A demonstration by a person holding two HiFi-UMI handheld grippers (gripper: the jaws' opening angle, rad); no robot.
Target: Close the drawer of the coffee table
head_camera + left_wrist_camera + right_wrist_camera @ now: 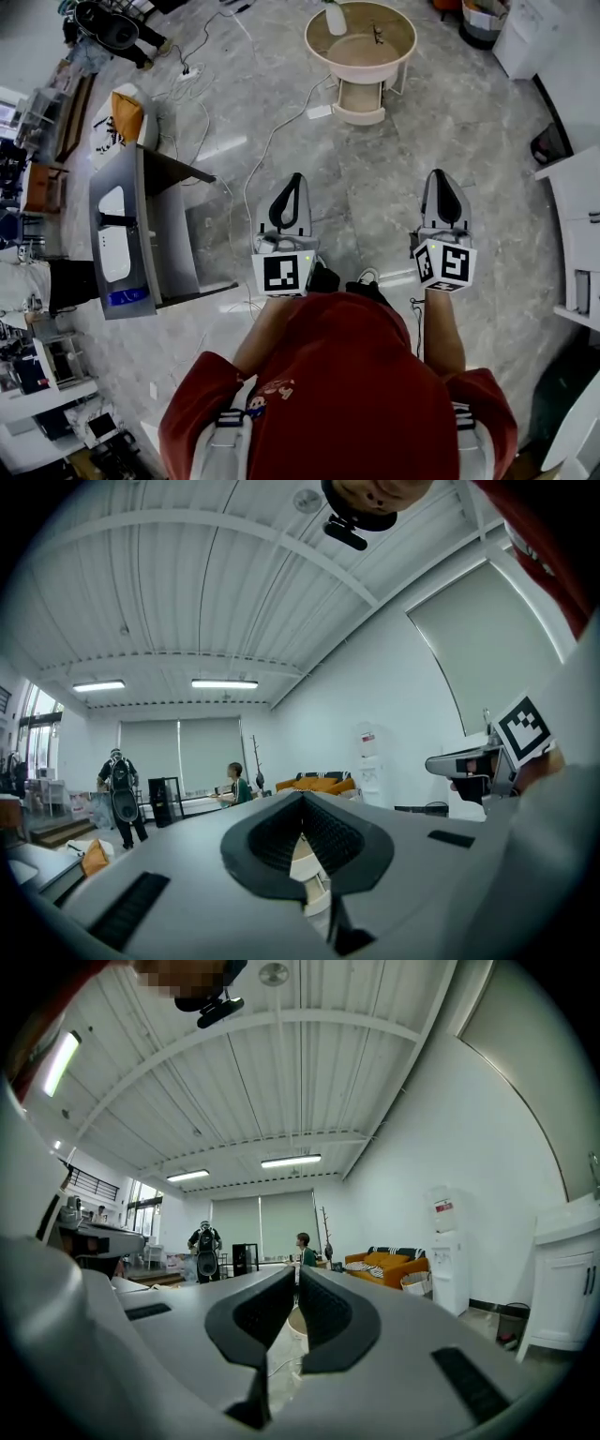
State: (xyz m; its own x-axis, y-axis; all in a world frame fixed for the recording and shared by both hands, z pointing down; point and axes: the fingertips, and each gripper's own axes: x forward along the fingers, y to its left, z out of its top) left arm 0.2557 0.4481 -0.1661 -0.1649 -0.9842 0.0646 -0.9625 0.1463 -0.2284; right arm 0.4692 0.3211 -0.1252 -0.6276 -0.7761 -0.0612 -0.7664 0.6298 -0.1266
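Observation:
A round beige coffee table (361, 42) stands on the marble floor far ahead, with a white object lying on its top. Its drawer (360, 101) sticks out on the side facing me. Both grippers are held level well short of it, with nothing in them. My left gripper (296, 178) has its fingertips touching and an oval gap behind them; in the left gripper view part of the table (306, 866) shows through that gap. My right gripper (441, 174) is shut, leaving only a thin slit, through which the table (296, 1324) shows in the right gripper view.
A grey desk (141, 230) with a white device stands at the left. Cables (272, 141) trail over the floor between it and the table. White cabinets (574, 234) line the right side. Two people and an orange sofa (386, 1264) are far off.

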